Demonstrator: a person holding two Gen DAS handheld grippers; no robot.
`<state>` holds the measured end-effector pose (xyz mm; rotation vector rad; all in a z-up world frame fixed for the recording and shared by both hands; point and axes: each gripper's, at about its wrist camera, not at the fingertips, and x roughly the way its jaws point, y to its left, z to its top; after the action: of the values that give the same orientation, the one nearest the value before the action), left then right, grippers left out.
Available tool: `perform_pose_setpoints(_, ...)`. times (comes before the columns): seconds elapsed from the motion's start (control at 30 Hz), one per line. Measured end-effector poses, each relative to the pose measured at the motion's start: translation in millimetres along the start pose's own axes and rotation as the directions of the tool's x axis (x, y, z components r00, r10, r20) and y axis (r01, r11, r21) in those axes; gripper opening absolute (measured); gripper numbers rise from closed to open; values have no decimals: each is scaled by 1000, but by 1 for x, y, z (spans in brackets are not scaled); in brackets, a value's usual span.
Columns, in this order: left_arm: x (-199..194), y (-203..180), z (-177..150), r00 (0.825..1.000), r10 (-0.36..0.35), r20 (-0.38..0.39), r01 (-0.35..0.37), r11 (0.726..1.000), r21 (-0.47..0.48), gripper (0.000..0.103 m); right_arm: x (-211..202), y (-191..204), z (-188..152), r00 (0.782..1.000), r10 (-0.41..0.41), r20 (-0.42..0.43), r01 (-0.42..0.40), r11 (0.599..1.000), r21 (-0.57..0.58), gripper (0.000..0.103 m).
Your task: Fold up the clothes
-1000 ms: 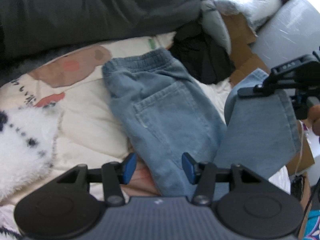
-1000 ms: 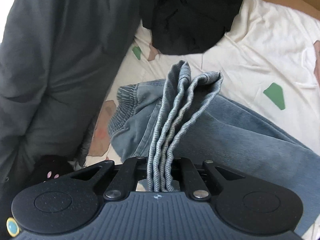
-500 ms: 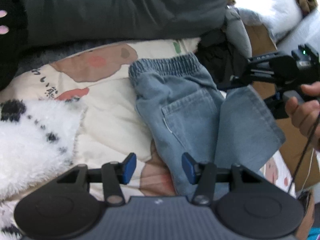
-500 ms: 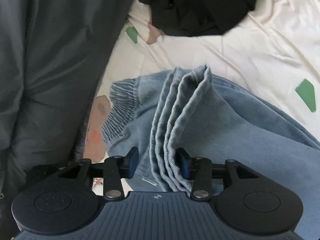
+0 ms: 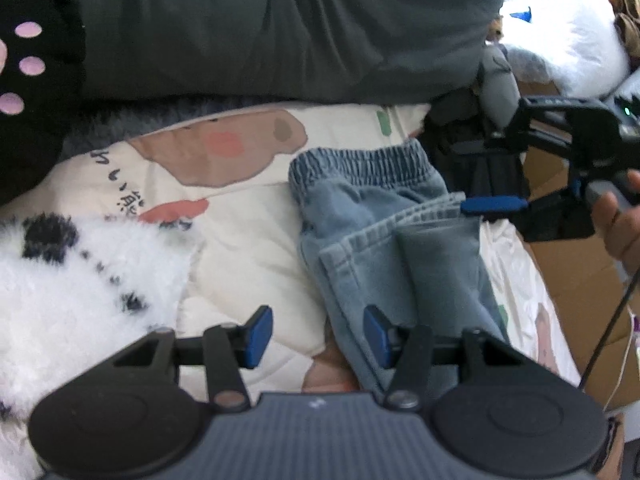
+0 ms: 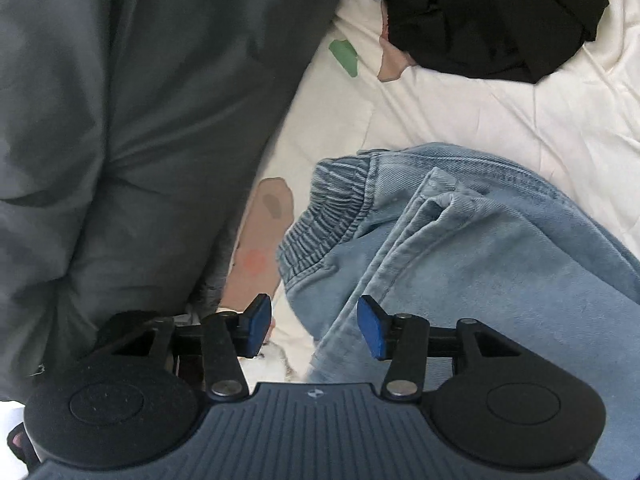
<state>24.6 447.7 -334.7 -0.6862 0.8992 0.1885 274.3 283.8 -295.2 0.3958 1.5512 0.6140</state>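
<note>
Denim jeans [image 5: 384,248] lie folded, hems [image 6: 436,208] by the waistband [image 5: 360,164]; right tongs [image 6: 314,326] have just been opening (cloth released), left tongs [image 5: 318,336] gape empty below it.

Light-blue denim trousers [image 5: 384,248], elastic waistband, legs folded up over seat; lying on cream printed quilt [image 5: 240,248].
</note>
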Motion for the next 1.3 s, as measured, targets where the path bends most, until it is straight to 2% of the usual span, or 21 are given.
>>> perform_pose_setpoints(0.2, 13, -9, 10, 999, -32, 10, 32, 999, -1, 55, -18, -12, 0, 997, -45, 60, 47, 998, -37, 52)
perform_pose_setpoints(0.5, 36, -15, 15, 1000, -13, 26, 14, 999, -29, 56, -32, -25, -1, 991, -92, 94, 105, 985, -139, 52)
perform_pose_setpoints(0.6, 49, -14, 17, 1000, -1, 10, 2, 999, -38, 57, -34, -26, -3, 984, -117, 136, 148, 957, -249, 52)
perform_pose_setpoints(0.67, 58, -15, 18, 1000, 10, 7, -9, 999, -43, 55, -33, -26, -7, 972, -157, 176, 210, 912, -352, 53)
perform_pose_setpoints(0.8, 64, -18, 20, 1000, 0, 14, 1, 998, -56, 54, -28, -31, -13, 940, -225, 256, 330, 786, -523, 53)
perform_pose_setpoints(0.87, 65, -21, 19, 1000, 0, 23, 2, 999, -53, 46, -28, -33, -12, 928, -226, 297, 363, 731, -578, 50)
perform_pose_setpoints(0.93, 61, -22, 17, 999, 14, 43, -12, 999, -43, 37, -23, -32, -8, 930, -204, 305, 359, 673, -647, 48)
perform_pose_setpoints(0.97, 60, -21, 16, 999, 13, 50, -11, 999, -45, 36, -20, -32, -6, 934, -191, 303, 352, 641, -682, 43)
perform_pose_setpoints(1.07, 55, -22, 14, 997, 12, 71, -9, 999, -38, 32, -9, -31, 0, 939, -172, 299, 343, 548, -762, 43)
perform_pose_setpoints(1.1, 53, -23, 13, 997, 12, 78, -10, 1000, -30, 31, -6, -32, 3, 940, -170, 296, 340, 534, -774, 43)
perform_pose_setpoints(1.23, 49, -25, 12, 995, 4, 98, -4, 1000, -8, 30, 4, -37, 15, 955, -139, 261, 294, 536, -791, 43)
perform_pose_setpoints(1.3, 48, -25, 10, 995, 5, 99, -5, 1000, 2, 30, 12, -36, 15, 961, -120, 248, 274, 517, -811, 43)
